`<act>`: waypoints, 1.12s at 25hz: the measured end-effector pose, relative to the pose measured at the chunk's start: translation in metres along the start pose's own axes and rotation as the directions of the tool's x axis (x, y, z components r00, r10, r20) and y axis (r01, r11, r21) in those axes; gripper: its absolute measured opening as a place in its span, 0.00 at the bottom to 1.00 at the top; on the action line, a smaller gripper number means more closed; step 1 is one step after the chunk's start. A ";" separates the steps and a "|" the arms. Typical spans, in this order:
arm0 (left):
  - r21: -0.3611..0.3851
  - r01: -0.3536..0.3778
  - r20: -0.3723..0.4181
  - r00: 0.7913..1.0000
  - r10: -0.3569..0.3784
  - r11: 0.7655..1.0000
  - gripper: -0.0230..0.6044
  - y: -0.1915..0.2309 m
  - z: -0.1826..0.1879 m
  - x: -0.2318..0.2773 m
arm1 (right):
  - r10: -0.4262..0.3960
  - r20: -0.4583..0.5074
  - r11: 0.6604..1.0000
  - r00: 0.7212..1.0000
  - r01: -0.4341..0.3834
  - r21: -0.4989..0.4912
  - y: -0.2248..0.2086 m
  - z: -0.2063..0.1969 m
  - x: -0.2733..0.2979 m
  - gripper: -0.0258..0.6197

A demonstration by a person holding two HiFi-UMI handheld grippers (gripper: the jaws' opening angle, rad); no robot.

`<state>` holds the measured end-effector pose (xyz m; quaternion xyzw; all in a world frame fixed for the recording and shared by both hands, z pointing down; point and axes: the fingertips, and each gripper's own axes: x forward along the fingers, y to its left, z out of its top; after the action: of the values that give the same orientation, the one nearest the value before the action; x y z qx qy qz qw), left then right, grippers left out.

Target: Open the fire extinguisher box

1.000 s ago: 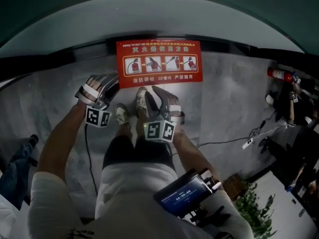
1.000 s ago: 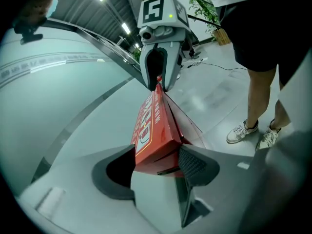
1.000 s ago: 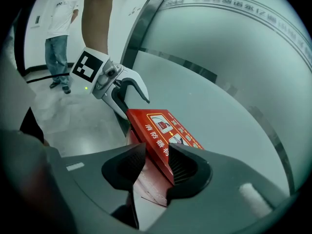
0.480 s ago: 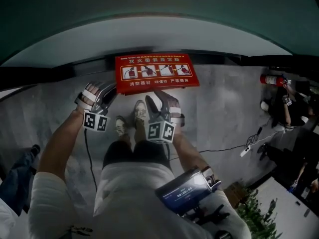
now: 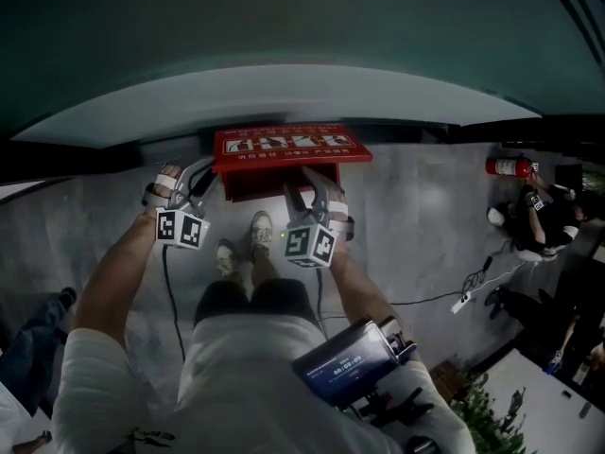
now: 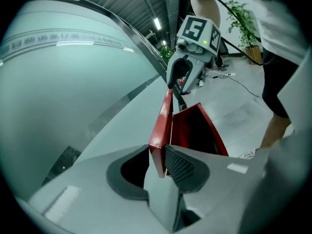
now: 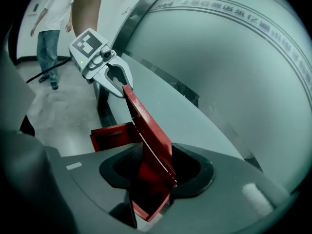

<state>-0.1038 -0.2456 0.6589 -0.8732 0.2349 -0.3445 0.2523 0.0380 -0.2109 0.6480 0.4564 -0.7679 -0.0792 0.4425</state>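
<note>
left gripper (image 6: 163,165): closing, pinching lid (image 5: 288,147) at 9 o'clock
right gripper (image 7: 151,172): opening, lid edge loose between jaws, 5 o'clock
box (image 6: 197,130): lid raised, inside dark

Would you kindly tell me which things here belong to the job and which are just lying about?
Job: fire extinguisher box; its lid; left gripper, jaws closing on lid; right gripper, jaws opening around lid.
Lying about: fire extinguisher; power strip; plant.
</note>
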 end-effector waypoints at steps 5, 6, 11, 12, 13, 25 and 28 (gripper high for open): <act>-0.051 0.020 -0.022 1.000 -0.021 0.999 0.20 0.050 0.001 0.026 | -0.042 -0.026 0.998 0.999 0.044 0.049 -0.067 0.004 0.029 0.35; -0.059 0.023 -0.026 0.999 -0.024 0.998 0.20 0.055 0.002 0.029 | -0.050 -0.032 0.997 0.998 0.052 0.058 -0.076 0.002 0.030 0.35; -0.121 0.013 -0.050 0.999 -0.019 0.993 0.20 0.066 0.002 0.031 | -0.089 -0.047 0.993 0.995 0.092 0.075 -0.104 -0.009 0.032 0.34; -0.135 0.013 -0.055 0.998 -0.021 0.991 0.20 0.068 0.000 0.032 | -0.096 -0.049 0.992 0.994 0.099 0.077 -0.109 -0.011 0.033 0.34; -0.147 0.014 -0.061 0.998 -0.023 0.989 0.20 0.069 -0.002 0.033 | -0.103 -0.052 0.991 0.993 0.107 0.080 -0.114 -0.014 0.034 0.34; -0.325 -0.020 -0.126 0.992 -0.022 0.946 0.20 0.098 -0.009 0.049 | -0.220 -0.142 0.953 0.965 0.244 0.178 -0.192 -0.067 0.038 0.34; -0.360 -0.031 -0.136 0.991 -0.020 0.933 0.20 0.104 -0.010 0.053 | -0.233 -0.155 0.943 0.960 0.262 0.204 -0.208 -0.075 0.044 0.34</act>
<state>-0.1011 -0.3586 0.6277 -0.8783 0.3133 -0.3540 0.0718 0.2175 -0.3423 0.6100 0.6000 -0.6782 -0.0182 0.4239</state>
